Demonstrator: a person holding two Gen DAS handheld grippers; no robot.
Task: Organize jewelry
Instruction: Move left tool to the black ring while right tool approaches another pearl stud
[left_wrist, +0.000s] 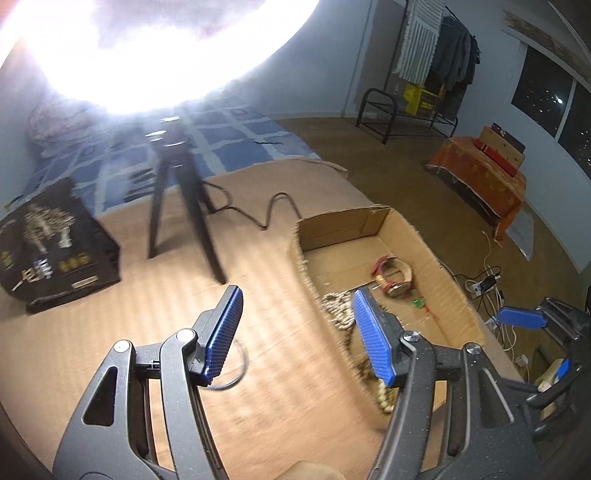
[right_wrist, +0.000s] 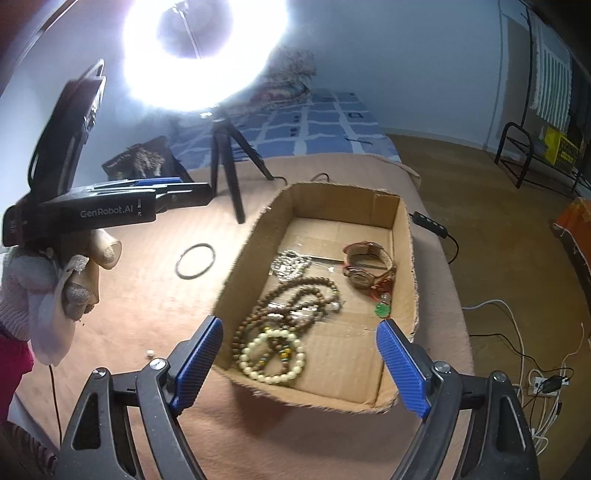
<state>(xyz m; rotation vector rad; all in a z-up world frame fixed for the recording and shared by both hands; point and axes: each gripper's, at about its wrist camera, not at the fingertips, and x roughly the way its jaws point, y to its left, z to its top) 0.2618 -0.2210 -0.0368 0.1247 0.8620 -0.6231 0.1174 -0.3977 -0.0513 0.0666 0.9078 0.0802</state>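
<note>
Right wrist | tongs (right_wrist: 300, 363) agape over box (right_wrist: 236, 266) near edge | bangle (right_wrist: 195, 261) outside

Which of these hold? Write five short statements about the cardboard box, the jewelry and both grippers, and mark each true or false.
1. The dark ring-shaped bangle lies on the tan bed cover, outside the open cardboard box. True.
2. The cream beaded bracelet lies inside the box. True.
3. The right gripper is shut on the brown wooden bead necklace. False: its jaws stand wide apart, holding nothing.
4. The box holds nothing. False: it holds bracelets, necklaces, a brown strap wristwatch and a small green pendant.
5. The left gripper is open, with the bangle just behind one finger. True.
</note>
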